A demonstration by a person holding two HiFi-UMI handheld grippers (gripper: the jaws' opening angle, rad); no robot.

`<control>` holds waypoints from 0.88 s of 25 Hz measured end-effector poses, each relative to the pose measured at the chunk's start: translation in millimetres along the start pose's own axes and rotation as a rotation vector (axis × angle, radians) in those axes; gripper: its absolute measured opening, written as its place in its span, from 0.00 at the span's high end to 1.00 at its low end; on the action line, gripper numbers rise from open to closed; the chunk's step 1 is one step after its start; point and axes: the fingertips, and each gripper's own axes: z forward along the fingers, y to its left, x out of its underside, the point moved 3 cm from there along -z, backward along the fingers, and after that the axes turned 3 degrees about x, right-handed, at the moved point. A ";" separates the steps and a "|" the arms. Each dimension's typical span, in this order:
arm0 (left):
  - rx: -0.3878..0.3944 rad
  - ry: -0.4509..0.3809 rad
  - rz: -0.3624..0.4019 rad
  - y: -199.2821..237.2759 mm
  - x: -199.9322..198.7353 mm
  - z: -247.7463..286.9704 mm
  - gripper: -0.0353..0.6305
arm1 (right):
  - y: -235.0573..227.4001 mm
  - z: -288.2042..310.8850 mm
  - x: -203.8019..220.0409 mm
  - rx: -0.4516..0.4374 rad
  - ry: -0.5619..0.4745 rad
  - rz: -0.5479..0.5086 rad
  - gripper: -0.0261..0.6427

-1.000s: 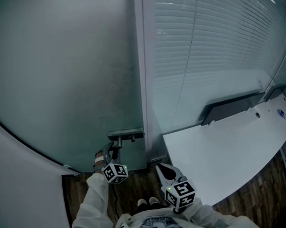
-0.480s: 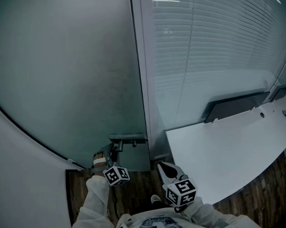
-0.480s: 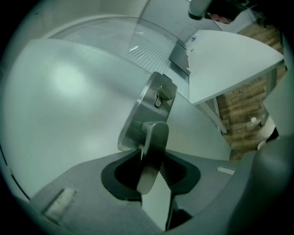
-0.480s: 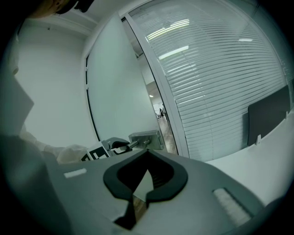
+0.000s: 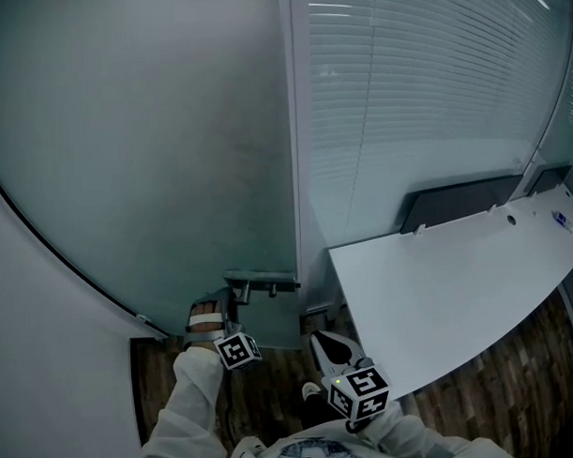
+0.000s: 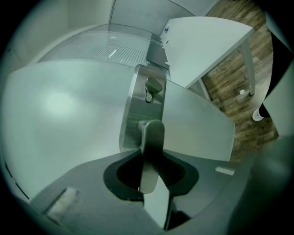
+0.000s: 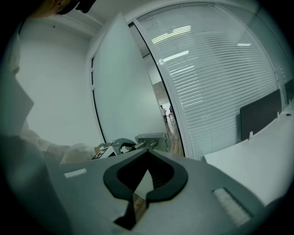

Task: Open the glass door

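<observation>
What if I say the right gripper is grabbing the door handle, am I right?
No, it's the left gripper: its jaws are closing on the door handle, as the left gripper view shows. The right gripper holds nothing.

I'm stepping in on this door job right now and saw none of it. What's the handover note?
Left gripper: jaws closing on the lever handle, which sits between them, at the glass door's right edge.
Right gripper: jaws together, empty, held low beside the white desk, off the door.
Done: handle gripped; the right gripper view shows a narrow gap between door edge and frame, so it seems unlatched.
Left: swing the door fully open, then release the handle.
</observation>
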 end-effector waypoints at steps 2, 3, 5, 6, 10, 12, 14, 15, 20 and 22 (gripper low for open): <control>-0.026 -0.018 -0.001 7.4 0.0 -18.1 0.82 | 15.1 -16.8 8.5 0.006 0.007 0.010 0.96; -0.032 -0.023 -0.004 8.8 0.1 -25.4 0.82 | 20.6 -22.5 13.4 0.010 0.012 0.015 0.96; -0.035 -0.020 -0.009 5.8 2.7 -34.8 0.82 | 29.7 -30.4 22.0 0.012 0.019 0.022 0.96; -0.036 -0.019 -0.010 3.5 4.1 -37.2 0.82 | 33.0 -33.3 24.1 0.012 0.020 0.023 0.96; -0.056 -0.051 -0.020 -1.3 5.9 -36.1 0.83 | 37.9 -40.8 24.0 0.028 0.007 0.029 0.96; -0.042 -0.043 -0.009 0.8 6.9 -41.2 0.83 | 41.8 -45.3 25.5 0.034 0.007 0.036 0.96; -0.031 -0.040 -0.002 4.9 7.9 -43.6 0.83 | 44.7 -48.2 23.2 0.036 0.007 0.042 0.96; -0.033 -0.043 0.001 6.0 9.0 -42.0 0.83 | 45.3 -49.3 20.6 0.038 0.005 0.044 0.96; -0.045 -0.037 0.022 -0.3 13.0 -52.9 0.83 | 49.6 -75.4 24.4 0.065 -0.020 0.039 0.96; -0.027 -0.005 0.015 -2.5 17.5 -64.9 0.82 | 54.7 -92.9 25.8 0.080 -0.038 0.033 0.96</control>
